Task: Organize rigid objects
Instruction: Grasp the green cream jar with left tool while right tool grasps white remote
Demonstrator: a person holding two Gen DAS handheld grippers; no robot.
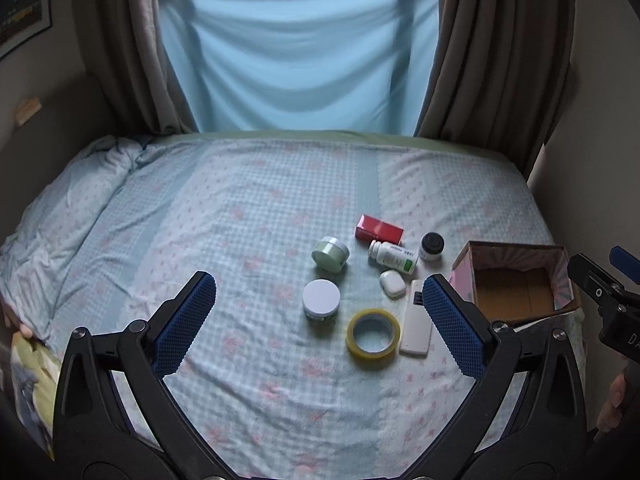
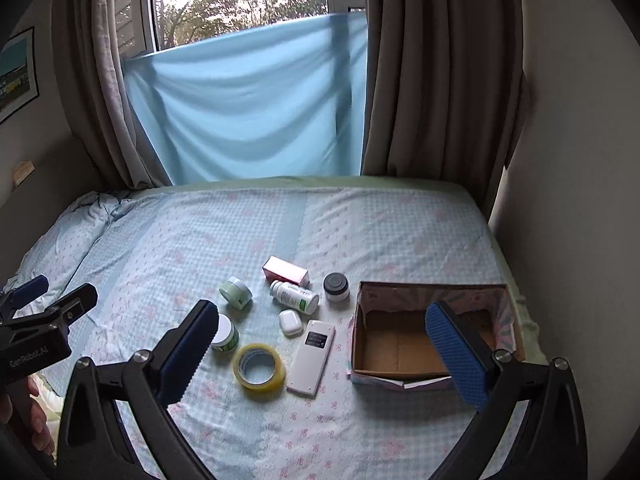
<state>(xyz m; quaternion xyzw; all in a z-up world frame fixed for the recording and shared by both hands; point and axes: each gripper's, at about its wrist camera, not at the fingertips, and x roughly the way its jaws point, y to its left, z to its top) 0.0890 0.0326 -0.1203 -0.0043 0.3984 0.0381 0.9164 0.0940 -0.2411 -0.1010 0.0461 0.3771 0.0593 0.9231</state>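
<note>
Several rigid objects lie on the bed: a red box (image 1: 379, 229), a green jar (image 1: 330, 254), a white pill bottle (image 1: 393, 256) on its side, a black-lidded jar (image 1: 432, 246), a white earbud case (image 1: 392, 284), a white-lidded jar (image 1: 321, 298), a yellow tape roll (image 1: 373, 333) and a white remote (image 1: 417, 325). An open cardboard box (image 1: 516, 282) stands empty to their right. My left gripper (image 1: 320, 316) hovers open above the near bed. My right gripper (image 2: 320, 350) is open too, above the tape roll (image 2: 259, 366), the remote (image 2: 311, 357) and the box (image 2: 430, 336).
The checked bedsheet (image 1: 224, 220) covers the bed, with a bunched quilt (image 1: 72, 208) at the left. Brown curtains (image 1: 492, 48) and a hanging blue cloth (image 1: 296, 52) close the far side. A person's hand (image 2: 34, 420) holds the left gripper's handle.
</note>
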